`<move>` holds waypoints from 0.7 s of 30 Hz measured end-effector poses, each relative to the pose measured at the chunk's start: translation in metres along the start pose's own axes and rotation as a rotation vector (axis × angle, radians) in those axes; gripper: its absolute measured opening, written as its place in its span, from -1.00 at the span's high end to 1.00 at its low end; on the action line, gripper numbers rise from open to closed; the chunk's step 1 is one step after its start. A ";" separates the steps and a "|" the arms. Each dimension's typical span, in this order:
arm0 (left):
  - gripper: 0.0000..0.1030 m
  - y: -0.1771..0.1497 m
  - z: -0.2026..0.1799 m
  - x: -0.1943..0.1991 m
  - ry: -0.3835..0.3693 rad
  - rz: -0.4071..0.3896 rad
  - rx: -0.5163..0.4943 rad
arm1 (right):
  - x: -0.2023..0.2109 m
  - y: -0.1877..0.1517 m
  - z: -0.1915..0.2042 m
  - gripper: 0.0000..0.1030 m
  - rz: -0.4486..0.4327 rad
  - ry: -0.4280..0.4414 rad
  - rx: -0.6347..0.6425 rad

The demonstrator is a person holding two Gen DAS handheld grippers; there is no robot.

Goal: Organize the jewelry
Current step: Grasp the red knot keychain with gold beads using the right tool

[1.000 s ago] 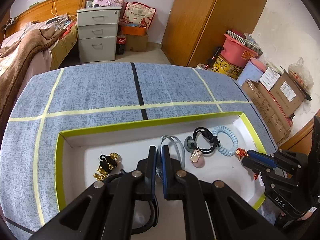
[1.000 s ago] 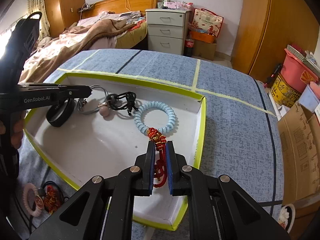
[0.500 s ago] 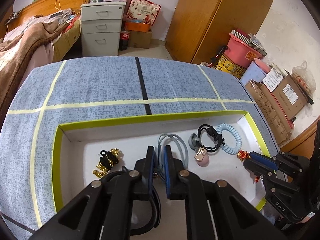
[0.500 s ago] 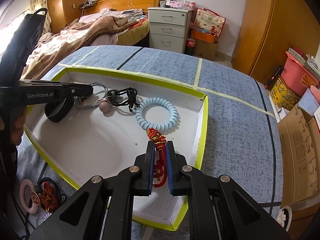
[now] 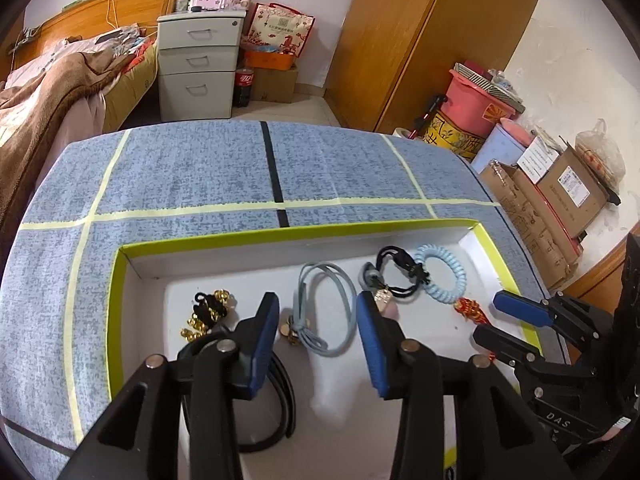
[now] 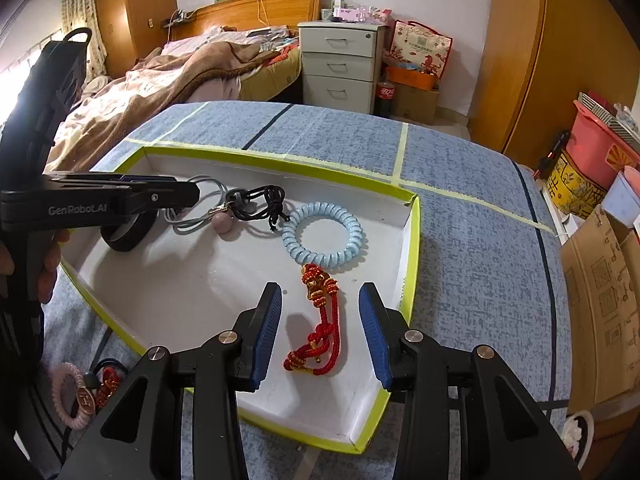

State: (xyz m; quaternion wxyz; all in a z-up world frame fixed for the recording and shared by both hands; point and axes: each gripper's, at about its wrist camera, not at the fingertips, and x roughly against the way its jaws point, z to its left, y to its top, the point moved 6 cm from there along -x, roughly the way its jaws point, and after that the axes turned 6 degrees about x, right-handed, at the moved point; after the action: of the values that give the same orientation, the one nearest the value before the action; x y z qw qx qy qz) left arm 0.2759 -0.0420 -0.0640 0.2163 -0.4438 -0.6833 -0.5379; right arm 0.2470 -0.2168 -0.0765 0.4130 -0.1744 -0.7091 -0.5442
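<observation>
A white tray with a yellow-green rim sits on the blue cloth. My left gripper is over it with its jaws opening. A grey-blue cord loop lies loose on the tray floor between them, and a black band lies under the left finger. My right gripper is also opening. A red knotted charm lies flat between its pads, untouched. The tray also holds a light blue coil bracelet, a pink bead on black cord and a gold-and-black charm.
A pink coil hair tie with red pieces lies on the cloth outside the tray's near left corner. A hand holds the left gripper's handle. Beyond the table's far edge are a bed, a grey drawer unit and cardboard boxes.
Both grippers went from shut to wide open without shifting place. The left let go of the grey cord and the right let go of the red charm, which now rests on the tray floor.
</observation>
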 end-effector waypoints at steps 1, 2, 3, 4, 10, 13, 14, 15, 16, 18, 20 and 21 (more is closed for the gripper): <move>0.17 -0.001 -0.001 0.003 -0.003 -0.003 -0.002 | 0.002 0.000 0.000 0.19 -0.005 0.001 -0.003; 0.16 -0.002 -0.002 0.006 -0.002 -0.008 -0.003 | 0.006 0.001 0.001 0.19 -0.016 0.001 -0.008; 0.16 -0.003 -0.003 0.010 -0.002 -0.014 -0.009 | 0.010 0.000 0.000 0.19 -0.024 0.002 -0.011; 0.16 -0.004 -0.006 0.014 -0.006 -0.022 -0.017 | 0.015 -0.001 0.001 0.19 -0.037 0.006 -0.015; 0.04 -0.016 -0.012 0.049 -0.032 -0.077 -0.028 | 0.037 -0.004 0.009 0.19 -0.076 0.011 -0.028; 0.03 -0.026 -0.010 0.064 -0.034 -0.096 -0.019 | 0.048 -0.010 0.016 0.19 -0.089 0.019 -0.035; 0.02 -0.030 -0.010 0.069 -0.032 -0.105 -0.017 | 0.050 -0.012 0.018 0.19 -0.092 0.023 -0.037; 0.02 -0.034 -0.010 0.074 -0.032 -0.110 -0.019 | 0.053 -0.014 0.021 0.19 -0.097 0.030 -0.038; 0.02 -0.039 -0.009 0.078 -0.036 -0.114 -0.018 | 0.055 -0.015 0.023 0.19 -0.100 0.038 -0.040; 0.02 -0.047 -0.008 0.085 -0.035 -0.120 -0.012 | 0.059 -0.020 0.029 0.19 -0.104 0.064 -0.047; 0.01 -0.056 -0.006 0.091 -0.030 -0.132 -0.001 | 0.063 -0.025 0.036 0.19 -0.109 0.078 -0.051; 0.01 -0.060 -0.005 0.094 -0.032 -0.137 0.008 | 0.065 -0.026 0.039 0.19 -0.112 0.081 -0.051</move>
State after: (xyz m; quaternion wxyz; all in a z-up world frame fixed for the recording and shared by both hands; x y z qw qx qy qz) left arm 0.1765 -0.0135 -0.0223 0.1697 -0.4035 -0.7177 -0.5415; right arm 0.1742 -0.2029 -0.0454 0.4056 -0.1226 -0.6865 -0.5910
